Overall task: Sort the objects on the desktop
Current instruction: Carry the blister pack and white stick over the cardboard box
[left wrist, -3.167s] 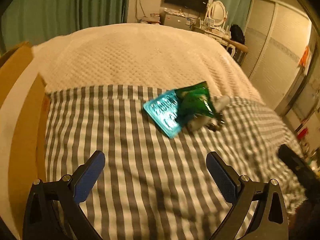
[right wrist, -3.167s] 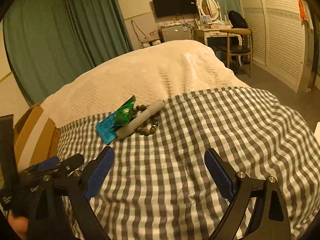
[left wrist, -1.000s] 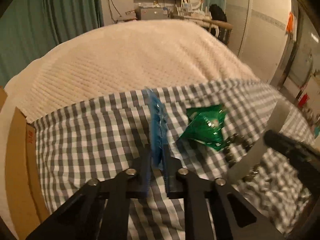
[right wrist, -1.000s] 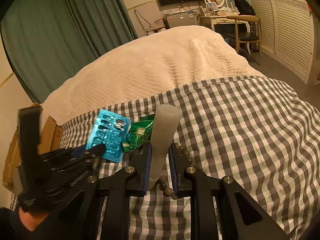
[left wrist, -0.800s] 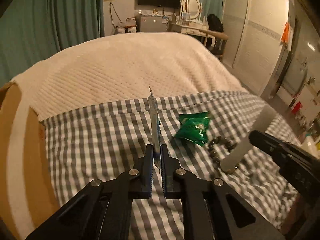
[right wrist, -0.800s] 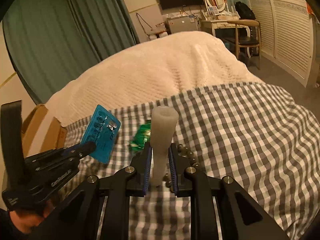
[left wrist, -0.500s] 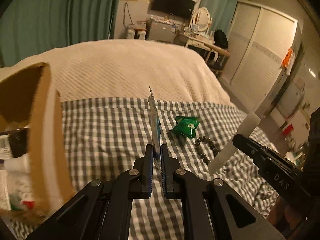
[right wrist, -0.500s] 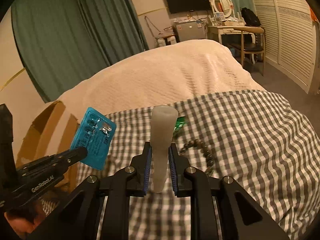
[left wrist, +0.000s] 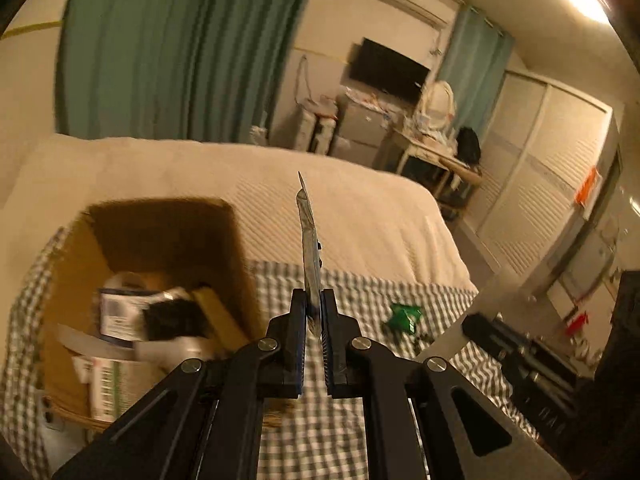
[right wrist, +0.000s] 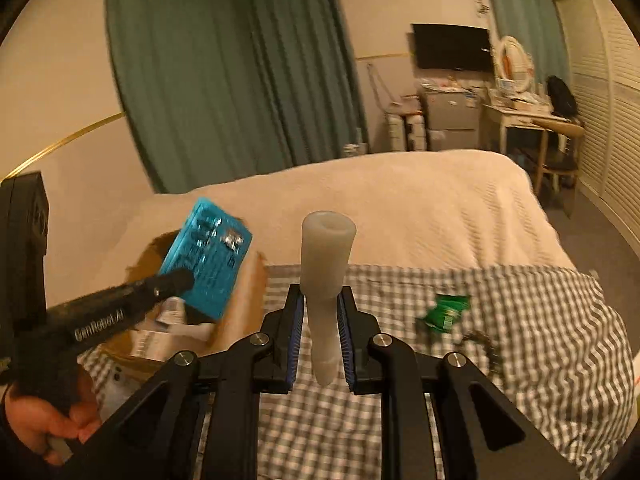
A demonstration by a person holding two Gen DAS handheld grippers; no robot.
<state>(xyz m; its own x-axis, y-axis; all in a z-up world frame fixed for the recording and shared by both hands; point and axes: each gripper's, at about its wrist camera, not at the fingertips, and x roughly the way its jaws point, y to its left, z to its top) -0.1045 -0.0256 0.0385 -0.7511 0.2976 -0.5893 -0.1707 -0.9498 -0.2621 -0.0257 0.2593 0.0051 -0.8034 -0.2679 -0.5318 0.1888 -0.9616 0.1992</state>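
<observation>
My left gripper (left wrist: 313,300) is shut on a blue blister pack (left wrist: 309,248), seen edge-on in the left wrist view and flat-on as the blister pack (right wrist: 208,262) in the right wrist view, where the left gripper (right wrist: 182,278) holds it over the cardboard box (right wrist: 244,300). My right gripper (right wrist: 320,300) is shut on a pale whitish tube (right wrist: 326,264) that stands upright between its blue pads. In the left wrist view the tube (left wrist: 468,320) shows at the right. A green packet (right wrist: 446,312) and a dark bead bracelet (right wrist: 486,346) lie on the checked cloth (right wrist: 540,320).
The open cardboard box (left wrist: 80,264) at the left holds several packets and a dark item. A cream blanket (left wrist: 360,208) covers the bed beyond the cloth. A person's hand (right wrist: 52,426) grips the left tool. A desk and chair (right wrist: 552,140) stand at the far right.
Both grippers rose and swung left with the blister pack and the tube. The cardboard box came fully into view, and the green packet and beads fell behind on the cloth.
</observation>
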